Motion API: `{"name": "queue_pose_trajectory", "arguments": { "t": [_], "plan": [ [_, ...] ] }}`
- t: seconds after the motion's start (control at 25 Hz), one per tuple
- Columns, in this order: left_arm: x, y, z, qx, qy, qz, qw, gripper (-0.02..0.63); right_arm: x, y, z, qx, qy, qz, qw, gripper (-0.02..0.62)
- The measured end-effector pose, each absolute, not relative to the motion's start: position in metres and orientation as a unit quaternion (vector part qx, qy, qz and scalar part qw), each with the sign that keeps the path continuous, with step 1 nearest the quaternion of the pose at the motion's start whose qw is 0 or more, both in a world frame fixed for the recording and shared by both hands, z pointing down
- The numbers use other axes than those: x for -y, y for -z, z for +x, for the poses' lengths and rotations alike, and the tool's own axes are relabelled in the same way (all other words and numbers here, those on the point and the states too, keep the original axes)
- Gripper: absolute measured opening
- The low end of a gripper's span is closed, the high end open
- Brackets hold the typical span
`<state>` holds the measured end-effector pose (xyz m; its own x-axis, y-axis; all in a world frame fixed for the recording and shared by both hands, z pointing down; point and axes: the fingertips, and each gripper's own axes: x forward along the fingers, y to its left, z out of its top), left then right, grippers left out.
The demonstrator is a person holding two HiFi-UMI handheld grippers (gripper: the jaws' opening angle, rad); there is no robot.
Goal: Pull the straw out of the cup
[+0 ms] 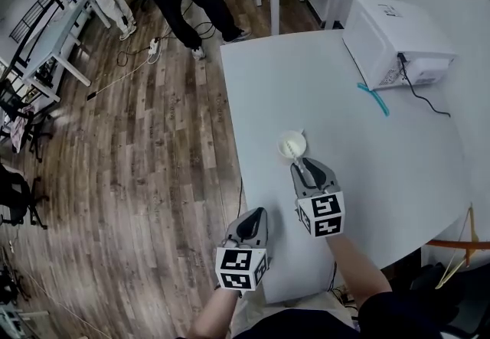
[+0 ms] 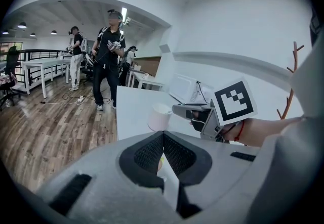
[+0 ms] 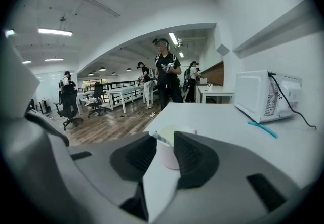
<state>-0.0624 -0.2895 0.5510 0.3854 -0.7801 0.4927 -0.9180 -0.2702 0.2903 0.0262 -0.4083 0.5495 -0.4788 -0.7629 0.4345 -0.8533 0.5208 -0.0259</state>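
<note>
- Since the right claw (image 1: pixel 302 167) has its jaws apart with the tip of the straw (image 3: pixel 160 138) poking up between them, I'd say the grab is the step in hand. Nothing's clamped yet.
- The straw sits in the cup (image 1: pixel 292 146), leaning toward the near side. The cup stands on the white counter (image 1: pixel 398 169), just beyond the right claw's tips.
- To do it well, I'd close on the straw a bit below its tip, then draw it out along the line it leans rather than sideways. The cup looks light and nothing's holding it, so a skewed pull could tip or drag it.
- The left claw (image 1: pixel 253 216) has its jaws together with nothing in them. It hangs over the counter's near left edge, apart from the cup. Bringing it over to steady the cup might help, just my take.
- There's loads of bare counter to the right of the cup and beyond it. The left edge is the closest edge to the cup, so I wouldn't let the cup slide that way.
- The microwave (image 1: pixel 390 35), its black cable (image 1: pixel 421 96) and a teal strip (image 1: pixel 374 99) are far right, well apart from the cup, and shouldn't get in the way of an upward pull.
- People stand on the wooden floor at the far left, off the counter.
</note>
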Motion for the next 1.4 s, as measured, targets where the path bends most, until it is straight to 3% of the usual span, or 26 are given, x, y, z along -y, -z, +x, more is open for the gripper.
{"name": "queue_pose_trajectory", "arguments": {
  "t": [0.16,0.32,1.4],
  "plan": [
    [0.291,-0.552,-0.061,0.537,-0.129,0.787,0.273,0.017,0.413,-0.553,0.026,0.847,-0.111,0.479,0.201,0.061],
    [0.291,-0.552,-0.059,0.536,-0.128,0.788,0.274,0.017,0.415,-0.554,0.029,0.842,-0.099,0.487,0.209,0.046],
    [0.245,-0.524,-0.06,0.514,-0.124,0.813,0.243,0.017,0.356,-0.493,0.035,0.832,-0.06,0.522,0.179,0.043]
  ]
}}
